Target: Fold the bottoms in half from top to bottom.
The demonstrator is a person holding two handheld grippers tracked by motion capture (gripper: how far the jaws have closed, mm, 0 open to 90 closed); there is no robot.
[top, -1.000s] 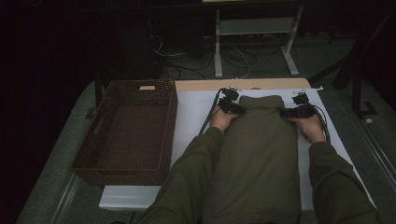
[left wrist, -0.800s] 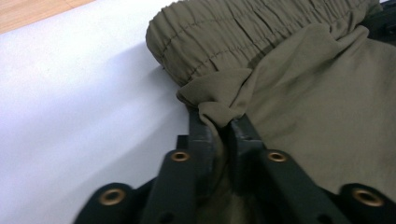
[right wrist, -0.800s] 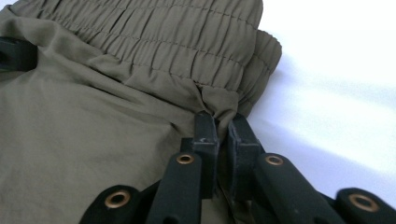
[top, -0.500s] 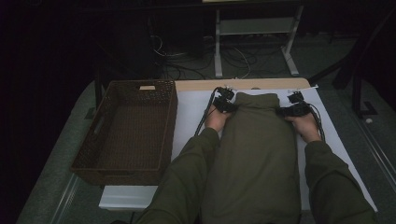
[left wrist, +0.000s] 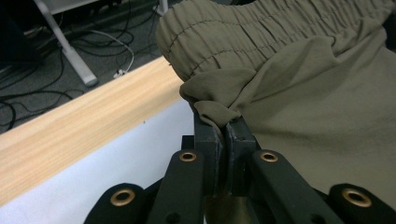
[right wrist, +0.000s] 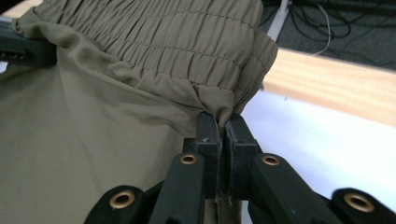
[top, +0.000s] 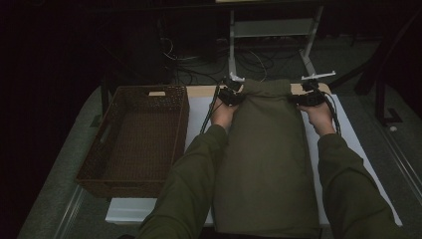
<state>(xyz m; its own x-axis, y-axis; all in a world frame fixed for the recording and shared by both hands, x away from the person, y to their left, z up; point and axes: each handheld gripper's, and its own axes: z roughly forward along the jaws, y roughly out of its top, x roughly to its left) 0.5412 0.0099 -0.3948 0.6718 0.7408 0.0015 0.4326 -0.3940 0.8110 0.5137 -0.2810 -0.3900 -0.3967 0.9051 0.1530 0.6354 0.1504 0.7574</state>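
Two grips, high view: your left gripper and right gripper pinch the olive trousers at the waistband corners, legs trailing back over the desk.
Left gripper view: jaws shut on a bunched fold of trousers; soft, light cloth.
Right gripper view: jaws clamped just under the elastic waistband; thin fabric may slip, so keep hold of the thick seam.

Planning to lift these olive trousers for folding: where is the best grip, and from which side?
Grip the olive trousers just below the gathered waistband, one corner each, coming in from the outer sides: the left gripper and right gripper pinch there.
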